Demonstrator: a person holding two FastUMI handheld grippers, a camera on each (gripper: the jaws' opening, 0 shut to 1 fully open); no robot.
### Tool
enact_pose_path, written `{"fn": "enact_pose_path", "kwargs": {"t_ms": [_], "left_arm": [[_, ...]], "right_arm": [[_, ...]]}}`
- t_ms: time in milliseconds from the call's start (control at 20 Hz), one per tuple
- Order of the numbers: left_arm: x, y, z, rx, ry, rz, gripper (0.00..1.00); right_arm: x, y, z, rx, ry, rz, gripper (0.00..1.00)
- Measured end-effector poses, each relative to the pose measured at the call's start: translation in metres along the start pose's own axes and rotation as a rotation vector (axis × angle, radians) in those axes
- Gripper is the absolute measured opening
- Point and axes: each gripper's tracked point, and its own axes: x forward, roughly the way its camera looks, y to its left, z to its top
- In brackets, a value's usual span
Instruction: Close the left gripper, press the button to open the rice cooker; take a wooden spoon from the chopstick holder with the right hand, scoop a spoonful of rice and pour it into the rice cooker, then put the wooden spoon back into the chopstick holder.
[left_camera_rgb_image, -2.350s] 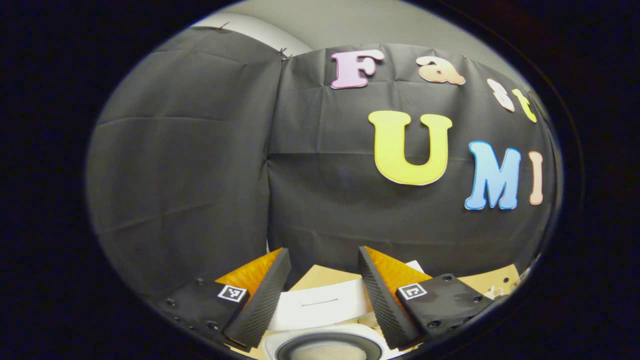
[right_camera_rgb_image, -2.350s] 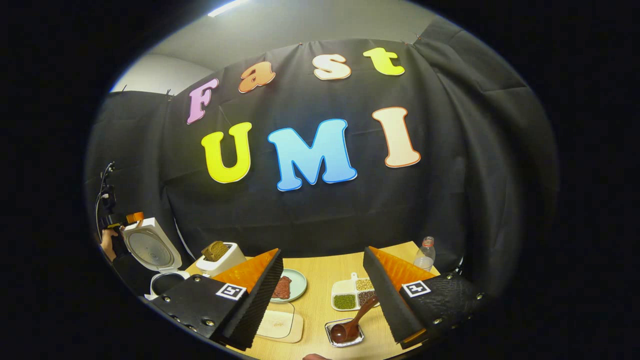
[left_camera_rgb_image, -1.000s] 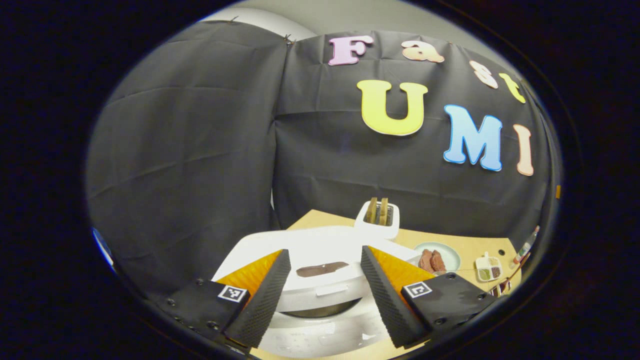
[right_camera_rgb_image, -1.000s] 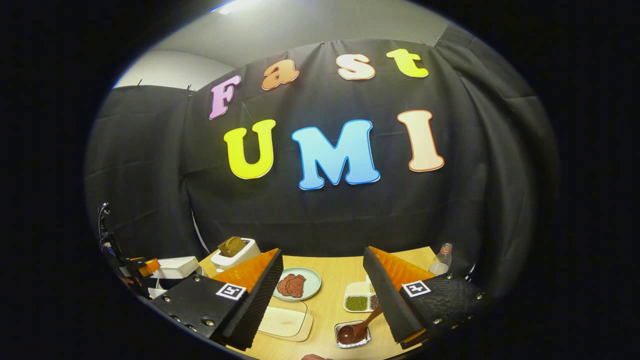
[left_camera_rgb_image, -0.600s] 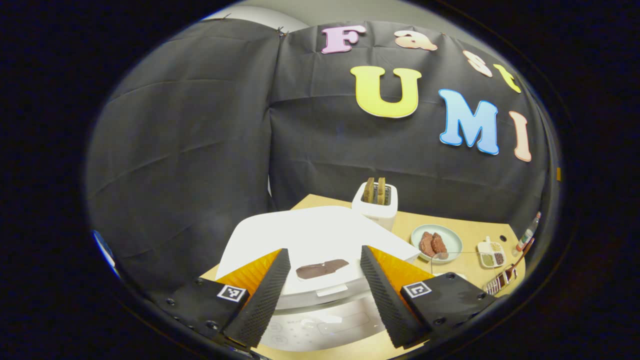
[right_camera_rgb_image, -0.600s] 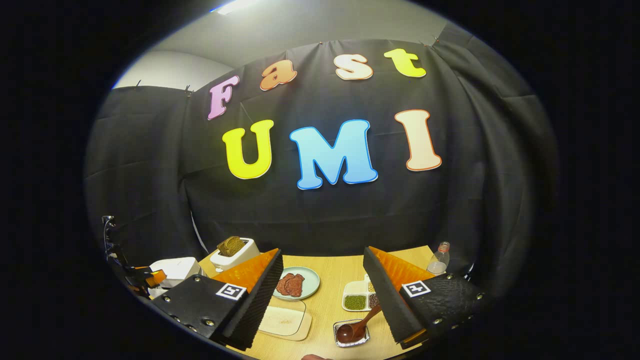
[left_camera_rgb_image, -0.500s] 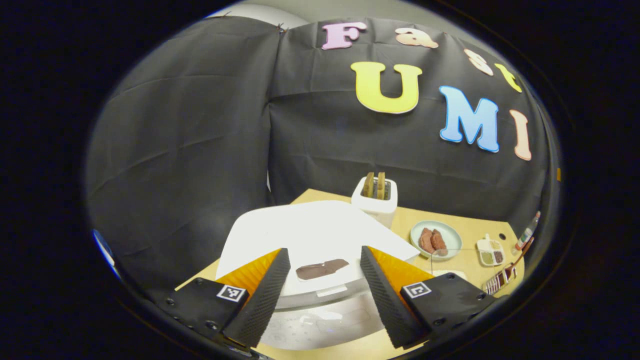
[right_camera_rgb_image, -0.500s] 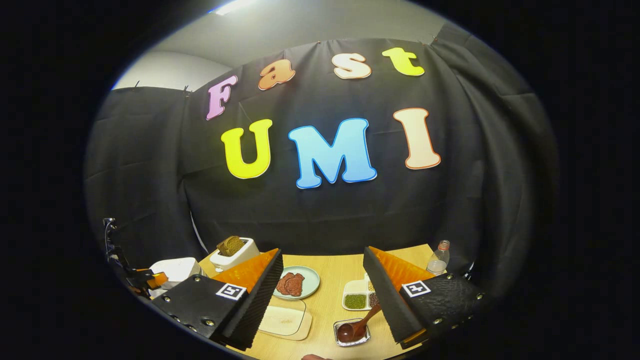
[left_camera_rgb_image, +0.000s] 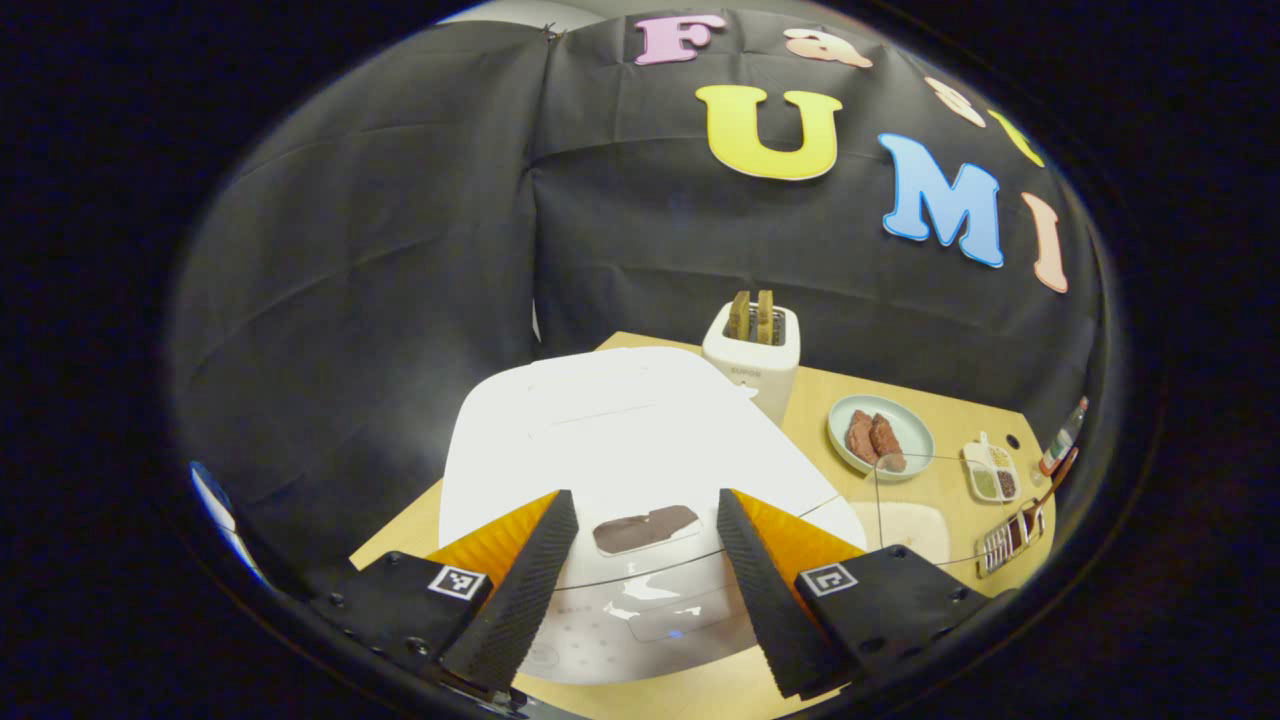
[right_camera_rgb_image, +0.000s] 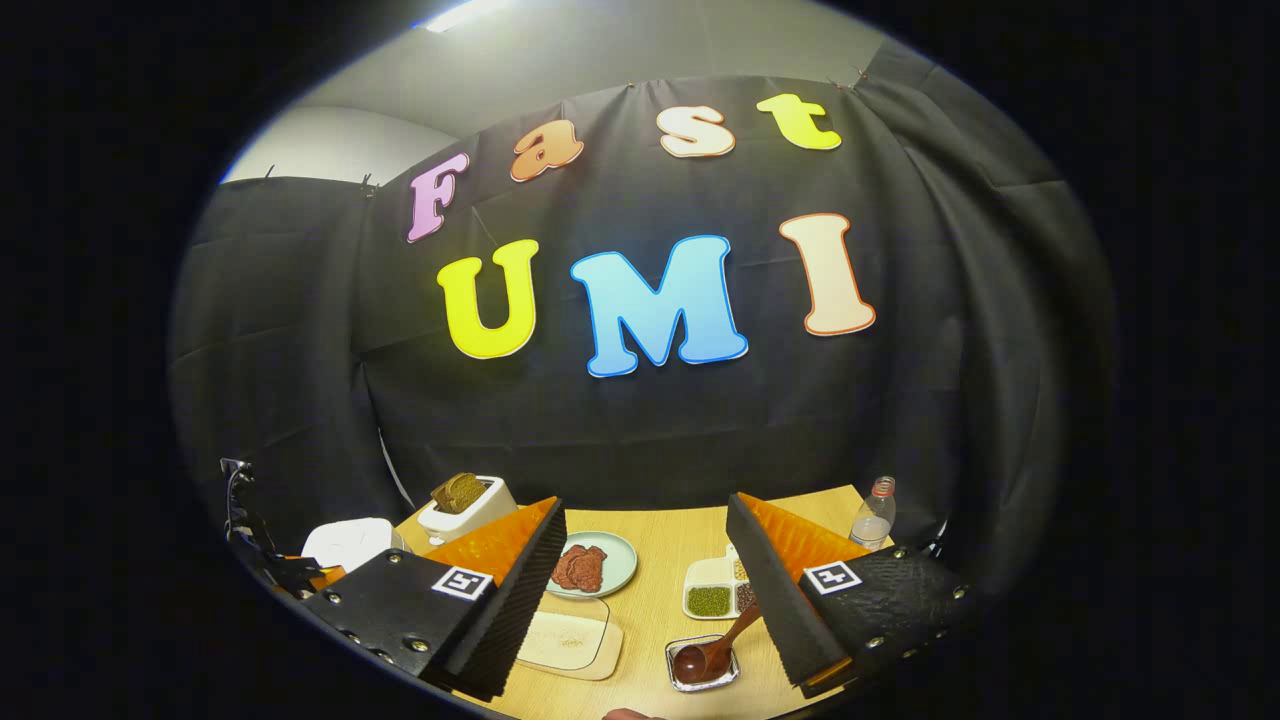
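Holding both tongs apart, I judge the wooden spoon (right_camera_rgb_image: 712, 650) light, stiff (grip its upright handle, not bowl).

Things that are hidden, cut off or too small to tell

In the left gripper view, the front of the rice cooker (left_camera_rgb_image: 640, 440) is hidden behind the left gripper (left_camera_rgb_image: 640, 540); its front panel marks are too blurry to make out. In the right gripper view, the rice cooker (right_camera_rgb_image: 350, 542) is partly hidden behind one finger (right_camera_rgb_image: 500, 590) of the right gripper (right_camera_rgb_image: 645, 585). The wooden spoon (right_camera_rgb_image: 712, 650) has the top of its handle hidden behind the other finger. The small tray (right_camera_rgb_image: 716, 588) holds bits too small to tell.
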Motion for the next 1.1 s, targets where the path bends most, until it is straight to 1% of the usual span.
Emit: {"fn": "enact_pose_path", "kwargs": {"t_ms": [50,100,200,300,450,550,700,850,950,1000,1050,1100], "left_arm": [[-0.003,0.000,0.004,0.000,-0.010,-0.004,0.99],[-0.006,-0.002,0.007,-0.026,-0.012,-0.017,0.98],[-0.015,-0.003,0.023,-0.061,-0.059,-0.022,0.98],[-0.028,-0.013,0.054,-0.051,-0.130,-0.033,0.96],[-0.060,-0.048,0.116,-0.016,-0.252,-0.095,0.98],[-0.083,-0.075,0.165,0.019,-0.367,-0.143,0.98],[-0.132,-0.117,0.230,0.067,-0.519,-0.201,0.97],[-0.178,-0.157,0.279,0.062,-0.633,-0.280,0.97],[-0.198,-0.175,0.292,0.062,-0.661,-0.319,0.95],[-0.203,-0.184,0.295,0.061,-0.661,-0.343,0.99],[-0.206,-0.192,0.298,0.058,-0.657,-0.367,0.99],[-0.209,-0.198,0.300,0.054,-0.652,-0.393,0.95]], "right_arm": [[0.000,-0.001,0.000,0.002,0.001,-0.001,0.98],[-0.002,-0.002,0.000,0.003,0.001,-0.003,0.98],[-0.003,-0.003,0.004,0.003,-0.010,-0.003,0.98],[-0.006,-0.005,0.007,0.002,-0.019,-0.009,0.98],[-0.010,-0.004,0.019,0.004,-0.045,-0.013,0.98],[-0.015,-0.002,0.032,0.003,-0.071,-0.022,0.98],[-0.023,0.003,0.051,0.001,-0.108,-0.035,0.98],[-0.032,0.012,0.070,-0.002,-0.140,-0.046,0.98],[-0.034,0.015,0.085,0.003,-0.160,-0.077,0.98],[-0.038,0.018,0.091,0.007,-0.165,-0.082,0.97],[-0.039,0.024,0.099,0.016,-0.172,-0.083,0.98],[-0.041,0.029,0.106,0.022,-0.180,-0.084,0.98]]}}
